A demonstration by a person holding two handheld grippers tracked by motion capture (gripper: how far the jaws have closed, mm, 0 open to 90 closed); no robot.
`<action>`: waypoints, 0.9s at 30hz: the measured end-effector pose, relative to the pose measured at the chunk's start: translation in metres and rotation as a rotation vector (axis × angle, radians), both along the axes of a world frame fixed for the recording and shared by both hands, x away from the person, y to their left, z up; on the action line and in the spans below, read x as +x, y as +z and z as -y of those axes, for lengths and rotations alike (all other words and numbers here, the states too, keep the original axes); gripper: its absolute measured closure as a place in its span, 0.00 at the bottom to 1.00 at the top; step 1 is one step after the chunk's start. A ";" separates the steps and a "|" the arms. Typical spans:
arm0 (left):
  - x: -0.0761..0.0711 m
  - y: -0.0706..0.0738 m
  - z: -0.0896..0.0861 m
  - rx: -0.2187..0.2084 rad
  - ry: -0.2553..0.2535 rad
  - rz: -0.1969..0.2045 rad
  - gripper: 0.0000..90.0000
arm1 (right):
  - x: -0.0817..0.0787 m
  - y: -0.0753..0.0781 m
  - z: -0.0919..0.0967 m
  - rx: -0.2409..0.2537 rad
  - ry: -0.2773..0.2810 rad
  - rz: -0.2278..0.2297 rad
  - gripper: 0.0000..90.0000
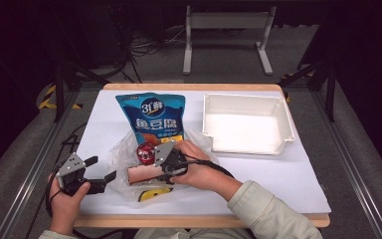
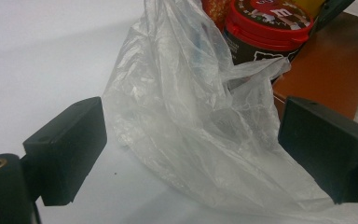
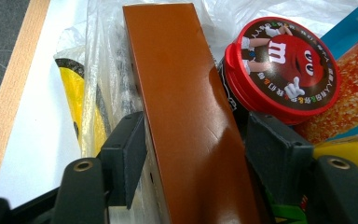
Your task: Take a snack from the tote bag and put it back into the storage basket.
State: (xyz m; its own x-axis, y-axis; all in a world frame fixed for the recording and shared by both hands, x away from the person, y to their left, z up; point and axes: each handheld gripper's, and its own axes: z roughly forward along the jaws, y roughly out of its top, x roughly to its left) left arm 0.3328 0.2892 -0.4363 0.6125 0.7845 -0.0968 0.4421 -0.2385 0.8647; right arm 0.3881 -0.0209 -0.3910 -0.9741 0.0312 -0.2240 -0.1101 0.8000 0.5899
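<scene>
Your right gripper (image 3: 193, 154) has its jaws clamped across the brown box (image 3: 186, 102), which lies in the bag (image 2: 200, 126) near the desk's front edge. The box looks light, stiff and glossy, so grip its long flat sides. Your left gripper (image 2: 191, 158) stands open around the soft, slippery bag film.

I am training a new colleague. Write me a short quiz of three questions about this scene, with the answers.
1. True or false: the right hand-held gripper has its jaws on both sides of the brown box.
2. What colour is the lid of the candy jar?
3. What lies between the left hand-held gripper's open jaws: A) white tray, B) plastic bag, C) blue pouch?

Key: 1 true; 2 red; 3 B.
</scene>
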 end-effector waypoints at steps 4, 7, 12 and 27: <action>0.000 0.000 0.000 -0.002 -0.002 -0.001 0.09 | -0.002 -0.001 0.000 -0.001 0.002 -0.005 0.44; 0.000 0.000 0.000 -0.006 -0.005 -0.003 0.09 | -0.003 -0.002 -0.001 0.018 0.005 -0.022 0.44; 0.000 0.000 -0.001 -0.006 -0.005 -0.003 0.09 | -0.002 -0.002 -0.001 0.019 -0.003 -0.015 0.44; 0.001 -0.001 -0.001 -0.006 -0.007 -0.005 0.09 | 0.000 -0.011 -0.004 -0.024 -0.014 0.015 0.39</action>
